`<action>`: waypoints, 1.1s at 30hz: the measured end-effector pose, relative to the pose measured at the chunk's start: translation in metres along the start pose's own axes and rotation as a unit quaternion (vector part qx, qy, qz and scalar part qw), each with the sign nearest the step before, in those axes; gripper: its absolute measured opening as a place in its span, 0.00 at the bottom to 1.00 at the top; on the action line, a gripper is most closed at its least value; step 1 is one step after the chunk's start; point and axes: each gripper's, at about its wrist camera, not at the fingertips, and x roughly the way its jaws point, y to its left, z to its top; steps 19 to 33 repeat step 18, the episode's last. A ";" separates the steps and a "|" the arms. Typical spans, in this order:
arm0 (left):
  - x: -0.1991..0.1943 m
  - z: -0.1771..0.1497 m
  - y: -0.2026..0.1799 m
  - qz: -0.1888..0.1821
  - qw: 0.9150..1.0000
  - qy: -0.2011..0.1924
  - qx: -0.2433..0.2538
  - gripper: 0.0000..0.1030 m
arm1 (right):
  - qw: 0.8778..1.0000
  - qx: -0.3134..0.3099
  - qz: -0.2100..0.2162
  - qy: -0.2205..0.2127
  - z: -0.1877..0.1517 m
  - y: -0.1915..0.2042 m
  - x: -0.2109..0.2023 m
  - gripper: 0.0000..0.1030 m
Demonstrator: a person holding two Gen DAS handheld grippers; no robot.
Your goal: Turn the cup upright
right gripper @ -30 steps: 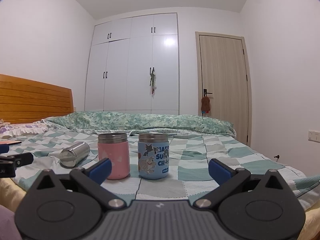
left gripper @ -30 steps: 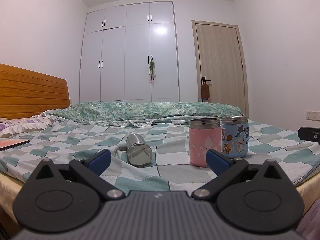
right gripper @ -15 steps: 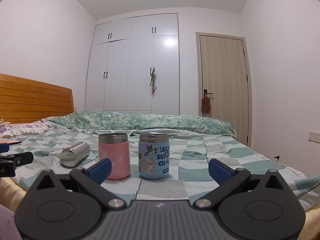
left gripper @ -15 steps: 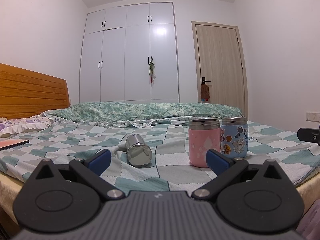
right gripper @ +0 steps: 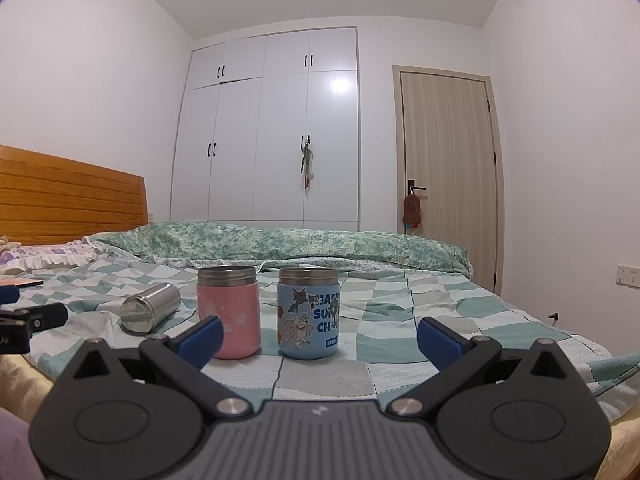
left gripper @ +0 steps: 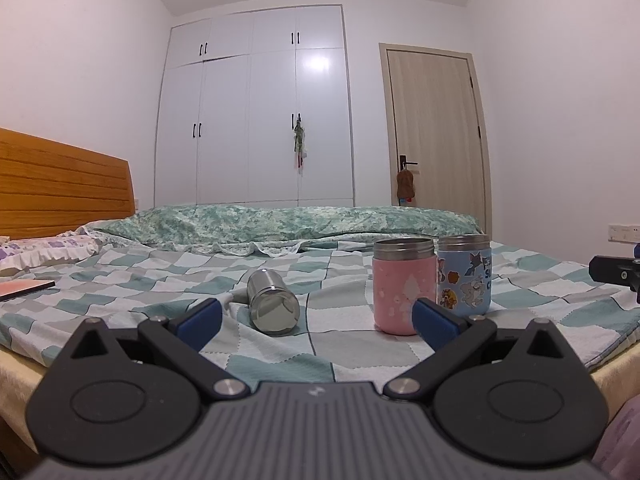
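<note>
A small steel cup [left gripper: 273, 305] lies on its side on the checkered bedspread, its closed base toward me; it also shows in the right wrist view [right gripper: 149, 306] at the left. A pink cup [left gripper: 403, 285] [right gripper: 229, 310] and a blue cartoon cup [left gripper: 464, 274] [right gripper: 309, 312] stand upright beside each other. My left gripper [left gripper: 316, 319] is open and empty, short of the steel cup. My right gripper [right gripper: 319, 334] is open and empty, in front of the two upright cups.
The bed [left gripper: 160, 280] has a wooden headboard [left gripper: 60, 188] at left and a folded green quilt [left gripper: 280, 220] at the back. A flat red item [left gripper: 24, 289] lies at far left. A wardrobe [left gripper: 256, 108] and a door [left gripper: 436, 136] stand behind.
Both views have shifted only slightly. The cups have not moved and both grippers stay open.
</note>
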 end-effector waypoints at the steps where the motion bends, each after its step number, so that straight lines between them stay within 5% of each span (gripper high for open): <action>1: 0.000 0.000 0.000 0.000 1.000 -0.001 -0.001 1.00 | 1.000 0.000 0.000 0.000 0.000 0.000 0.000 1.00; 33: -0.001 -0.001 0.006 0.004 1.000 -0.003 -0.013 1.00 | 1.000 -0.003 0.001 0.002 0.000 -0.001 0.001 1.00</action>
